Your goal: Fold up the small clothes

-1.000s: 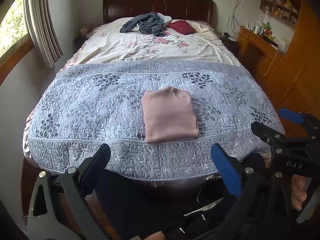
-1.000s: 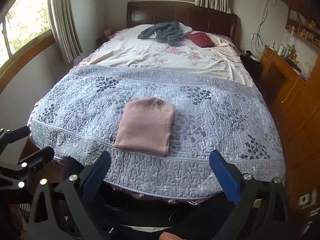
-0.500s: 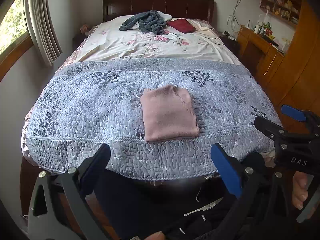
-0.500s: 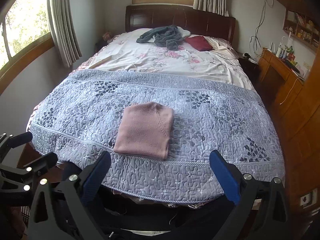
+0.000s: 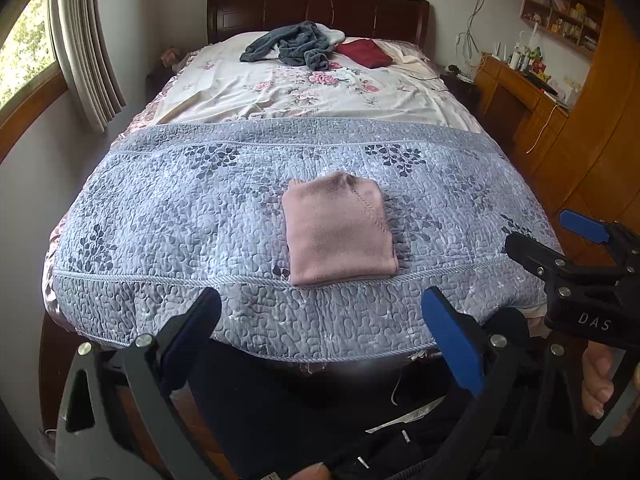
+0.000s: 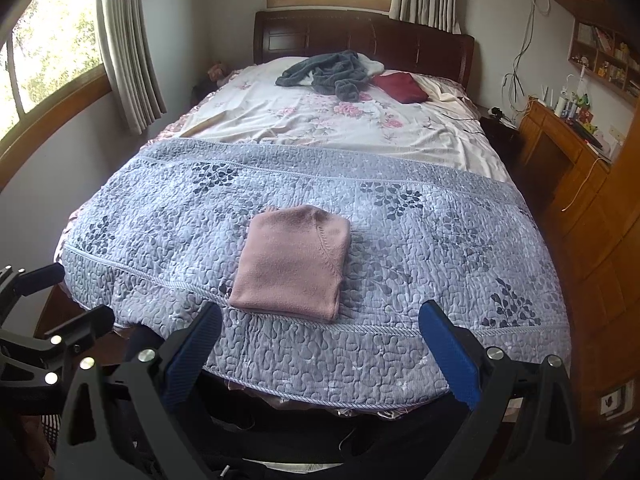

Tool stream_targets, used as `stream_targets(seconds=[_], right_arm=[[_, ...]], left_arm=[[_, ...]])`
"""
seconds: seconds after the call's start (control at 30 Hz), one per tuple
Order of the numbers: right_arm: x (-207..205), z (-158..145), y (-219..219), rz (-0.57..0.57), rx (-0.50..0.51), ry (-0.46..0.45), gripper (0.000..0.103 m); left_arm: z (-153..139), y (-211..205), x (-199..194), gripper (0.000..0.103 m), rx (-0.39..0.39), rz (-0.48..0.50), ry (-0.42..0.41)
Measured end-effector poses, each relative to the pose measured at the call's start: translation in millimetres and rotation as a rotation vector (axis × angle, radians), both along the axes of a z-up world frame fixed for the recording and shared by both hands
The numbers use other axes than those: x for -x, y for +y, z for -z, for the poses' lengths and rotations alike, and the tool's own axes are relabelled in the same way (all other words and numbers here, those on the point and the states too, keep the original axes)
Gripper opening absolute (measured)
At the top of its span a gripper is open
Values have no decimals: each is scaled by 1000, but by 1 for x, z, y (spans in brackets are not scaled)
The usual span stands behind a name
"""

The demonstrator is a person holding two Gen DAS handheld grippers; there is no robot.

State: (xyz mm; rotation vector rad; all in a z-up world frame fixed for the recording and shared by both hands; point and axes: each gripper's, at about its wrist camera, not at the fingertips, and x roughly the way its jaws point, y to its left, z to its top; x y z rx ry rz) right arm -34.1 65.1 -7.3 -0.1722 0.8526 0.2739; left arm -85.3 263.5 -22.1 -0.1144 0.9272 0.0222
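Pink sweater (image 5: pixel 339 231) lay folded into a flat near-square packet on the grey quilted bedspread (image 5: pixel 168 216), near the bedspread's foot edge, its near hem just behind the corded seam running across the bedspread; nothing touched it; bare quilt lay open on both sides of the sweater and behind it, up to the bedspread's far border. In the right wrist view the same sweater (image 6: pixel 291 264) sat slightly turned, its near edge close to the seam, with wide free quilt (image 6: pixel 440 240) to its right.

Left gripper (image 5: pixel 320 318) hung off the foot of the bed, below and short of the sweater, fingers spread wide and holding nothing; blue pads (image 5: pixel 452 346) faced inward; well apart from the sweater. Right gripper (image 6: pixel 320 338) likewise sat past the foot edge, fingers released wide, empty, not touching the bedspread. A hand (image 5: pixel 597 380) showed at the right of the left wrist view under the other gripper's frame.

Beyond the bedspread's far border lay a floral sheet (image 5: pixel 304 92); a rumpled dark grey garment (image 5: pixel 294 46) and a dark red cushion (image 5: pixel 364 53) lay on it near the wooden headboard (image 5: pixel 316 6), far from the sweater.

Right of the bedspread stood a wooden desk (image 6: pixel 560 140) with small bottles and clutter on top; wall shelf (image 6: pixel 604 56) above it held small items, too small to tell; floor strip between bed and desk looked narrow. Left of the bedspread were curtains (image 6: pixel 128 40) and a window.
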Motion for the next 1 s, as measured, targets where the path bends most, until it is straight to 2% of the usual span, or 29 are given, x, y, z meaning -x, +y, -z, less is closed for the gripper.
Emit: stream_targets(seconds=[0.53,1.0], right_arm=[[-4,-10,1,-2,0,-21,99],[-5,-6,0,4,-3,-11,99]], left_arm=[[-9,2,-4,99,-5,-6,-17],[-6,0,-4,99,5,-6,-4]])
